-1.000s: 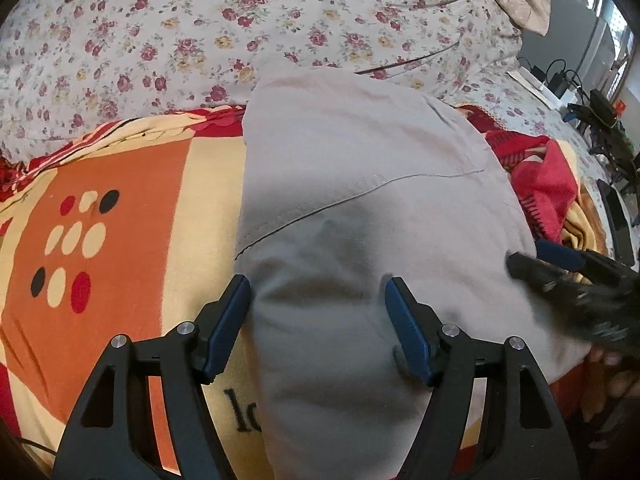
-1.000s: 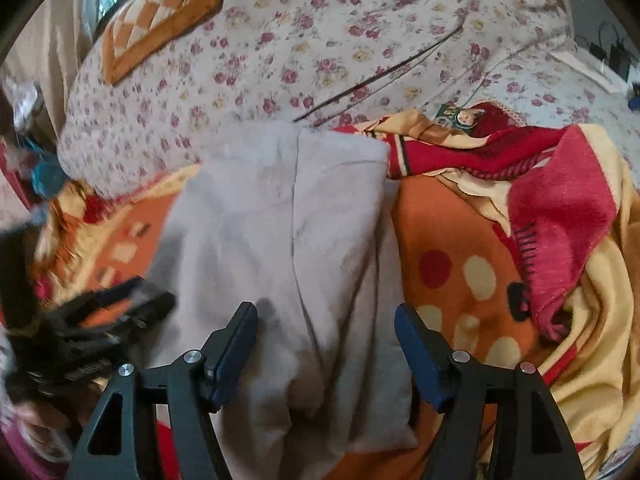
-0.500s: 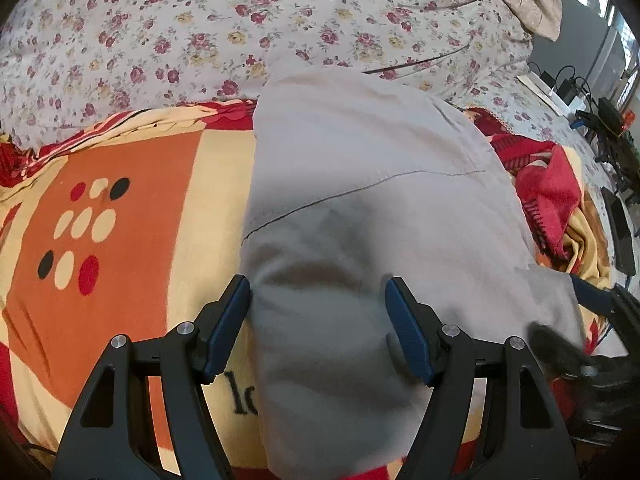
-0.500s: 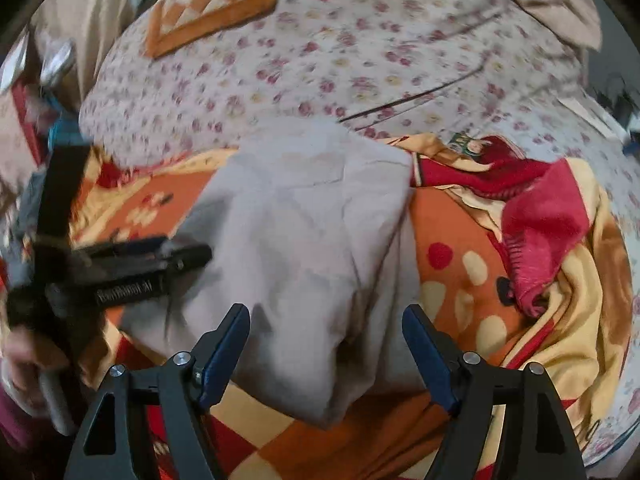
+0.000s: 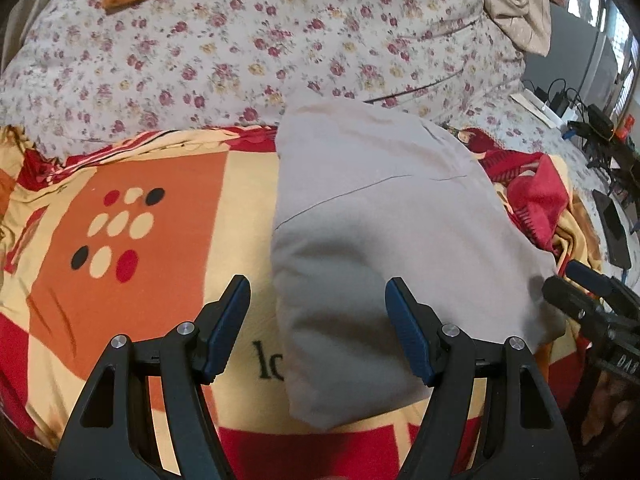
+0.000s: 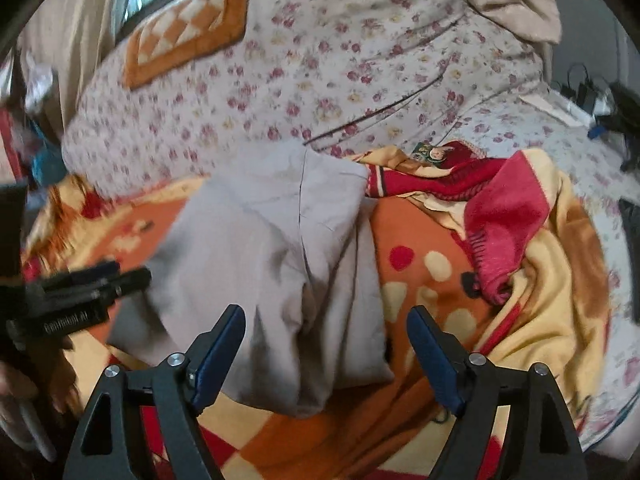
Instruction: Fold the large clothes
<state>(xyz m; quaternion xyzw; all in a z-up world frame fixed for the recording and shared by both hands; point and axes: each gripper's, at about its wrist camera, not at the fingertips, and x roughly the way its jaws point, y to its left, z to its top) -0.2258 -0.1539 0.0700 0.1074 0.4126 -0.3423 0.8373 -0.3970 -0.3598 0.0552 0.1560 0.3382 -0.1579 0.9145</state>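
A grey garment (image 5: 384, 220) lies folded in a long strip on the patterned blanket, and also shows in the right wrist view (image 6: 276, 264). My left gripper (image 5: 316, 320) is open and empty, hovering above the garment's near left edge. My right gripper (image 6: 326, 344) is open and empty above the garment's near end. The right gripper shows at the right edge of the left wrist view (image 5: 588, 300), beside the garment's right corner. The left gripper shows at the left in the right wrist view (image 6: 88, 284), beside the garment's left edge.
An orange, yellow and red blanket (image 5: 120, 240) covers the bed. A floral quilt (image 5: 240, 52) is piled behind. A bunched red and yellow blanket (image 6: 512, 208) lies right of the garment. Cables and chargers (image 5: 592, 120) lie at the far right.
Both grippers have pulled back and up from the garment, staying open. The garment lies still; its near end is now fully in view.
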